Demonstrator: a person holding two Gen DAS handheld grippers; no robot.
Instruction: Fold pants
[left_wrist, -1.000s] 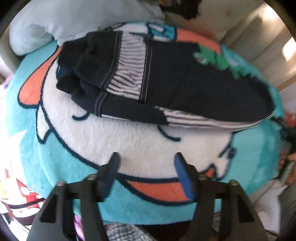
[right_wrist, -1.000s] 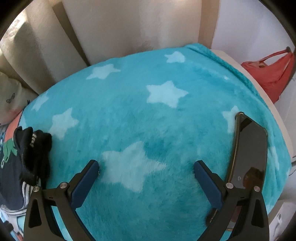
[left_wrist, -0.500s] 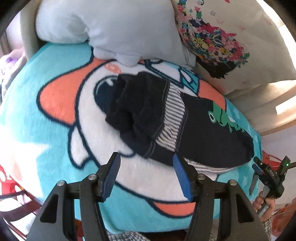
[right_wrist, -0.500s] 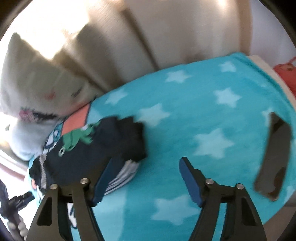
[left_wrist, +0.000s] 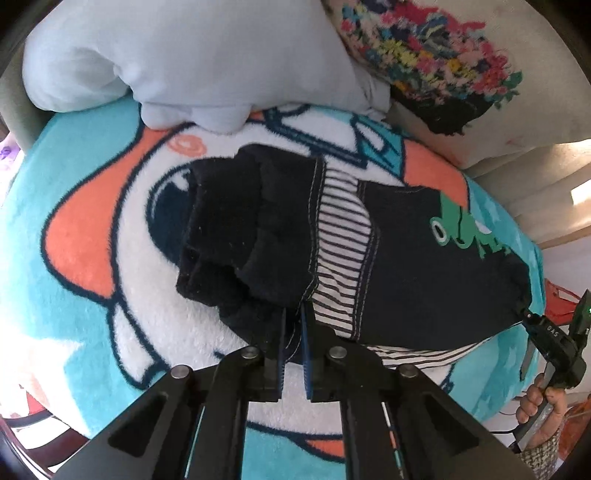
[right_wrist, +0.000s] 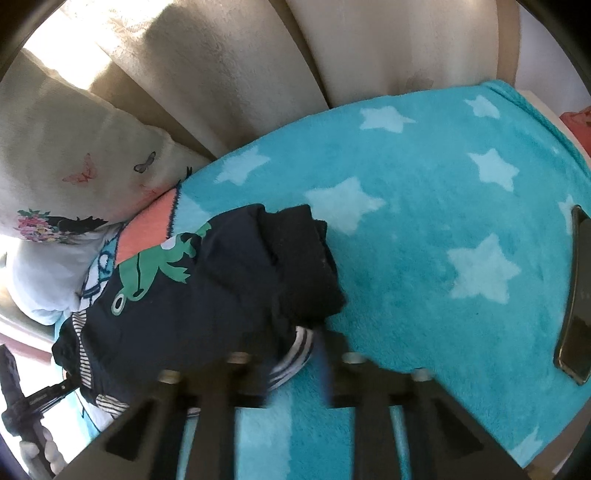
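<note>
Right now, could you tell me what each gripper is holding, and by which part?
Both hold the pants: the left gripper pinches the near edge at the striped panel; the right gripper grips the near edge at its end.

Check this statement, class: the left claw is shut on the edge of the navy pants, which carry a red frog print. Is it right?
One detail is wrong: the frog print is green, as the left wrist view shows. The left claw is indeed shut on the edge of the navy pants.

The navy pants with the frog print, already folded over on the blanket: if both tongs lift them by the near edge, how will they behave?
The pants look soft and floppy, so unheld layers would probably sag and unfold. The left tongs pinch only a thin edge, so the thick cuff end may droop. The plush blanket likely drags on the fabric, so pushing would bunch it.
</note>
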